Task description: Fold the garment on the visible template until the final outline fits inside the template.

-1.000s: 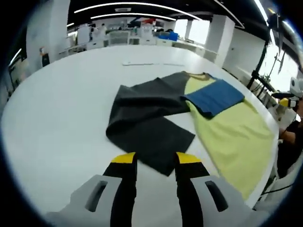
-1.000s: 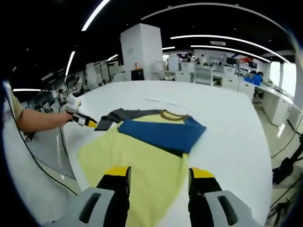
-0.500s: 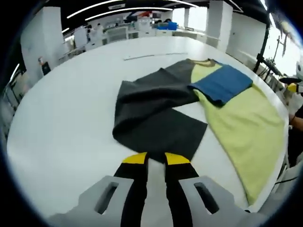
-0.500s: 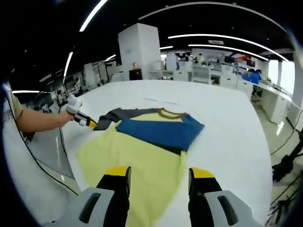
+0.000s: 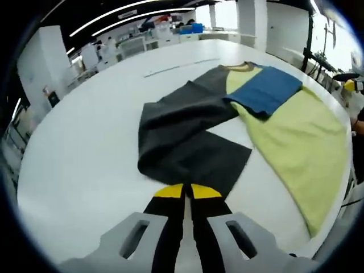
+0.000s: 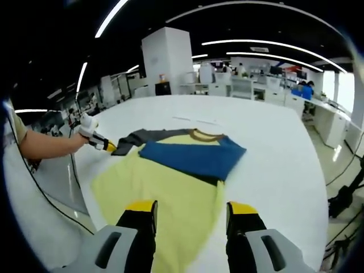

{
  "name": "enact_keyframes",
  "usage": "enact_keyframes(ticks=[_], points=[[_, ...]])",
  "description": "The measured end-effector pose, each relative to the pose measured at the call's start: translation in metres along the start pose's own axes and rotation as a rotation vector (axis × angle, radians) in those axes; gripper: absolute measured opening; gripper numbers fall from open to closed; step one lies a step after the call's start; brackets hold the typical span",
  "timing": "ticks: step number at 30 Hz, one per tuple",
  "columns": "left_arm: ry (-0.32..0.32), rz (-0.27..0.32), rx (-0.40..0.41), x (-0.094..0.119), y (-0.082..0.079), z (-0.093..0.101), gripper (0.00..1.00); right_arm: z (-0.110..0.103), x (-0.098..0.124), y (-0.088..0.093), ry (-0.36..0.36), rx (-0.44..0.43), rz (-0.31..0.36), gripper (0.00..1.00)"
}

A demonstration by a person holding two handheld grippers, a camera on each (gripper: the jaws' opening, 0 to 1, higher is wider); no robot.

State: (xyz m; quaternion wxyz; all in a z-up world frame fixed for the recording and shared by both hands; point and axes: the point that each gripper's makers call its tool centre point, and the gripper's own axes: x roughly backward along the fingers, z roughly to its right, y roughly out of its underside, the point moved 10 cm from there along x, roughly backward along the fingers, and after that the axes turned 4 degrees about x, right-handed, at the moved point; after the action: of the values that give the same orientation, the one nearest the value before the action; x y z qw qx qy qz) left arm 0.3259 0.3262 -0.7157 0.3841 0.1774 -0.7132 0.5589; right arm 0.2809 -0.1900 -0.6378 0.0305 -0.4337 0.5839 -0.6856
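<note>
Grey sleeve (image 5: 187,142) pinched by left claw (image 5: 183,192), collar (image 5: 242,66) pointing away

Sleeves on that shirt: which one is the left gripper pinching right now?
The dark grey sleeve, spread on the white table; the left gripper has closed on its cuff edge. The blue sleeve lies folded across the yellow body.

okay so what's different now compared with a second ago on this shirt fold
The left gripper moved in to the edge of the grey sleeve and its jaws went from open to nearly shut there. The right gripper stayed open over the yellow body; the blue sleeve stayed folded across it.
</note>
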Motion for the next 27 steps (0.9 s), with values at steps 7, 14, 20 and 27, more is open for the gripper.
enact_keyframes(ticks=[7, 14, 20, 27], points=[[-0.089, 0.023, -0.008, 0.013, -0.017, -0.029, 0.0, 0.001, 0.0, 0.001, -0.005, -0.01, -0.002, 0.46], [-0.178, 0.073, -0.044, 0.03, -0.049, -0.057, 0.0, 0.003, 0.001, 0.001, -0.006, -0.014, 0.005, 0.46], [-0.235, 0.141, -0.076, 0.043, -0.073, -0.071, 0.0, 0.004, 0.004, 0.004, 0.001, -0.019, 0.003, 0.46], [-0.281, 0.115, -0.224, 0.046, -0.074, -0.066, 0.0, 0.008, 0.006, 0.012, 0.012, -0.035, -0.006, 0.45]])
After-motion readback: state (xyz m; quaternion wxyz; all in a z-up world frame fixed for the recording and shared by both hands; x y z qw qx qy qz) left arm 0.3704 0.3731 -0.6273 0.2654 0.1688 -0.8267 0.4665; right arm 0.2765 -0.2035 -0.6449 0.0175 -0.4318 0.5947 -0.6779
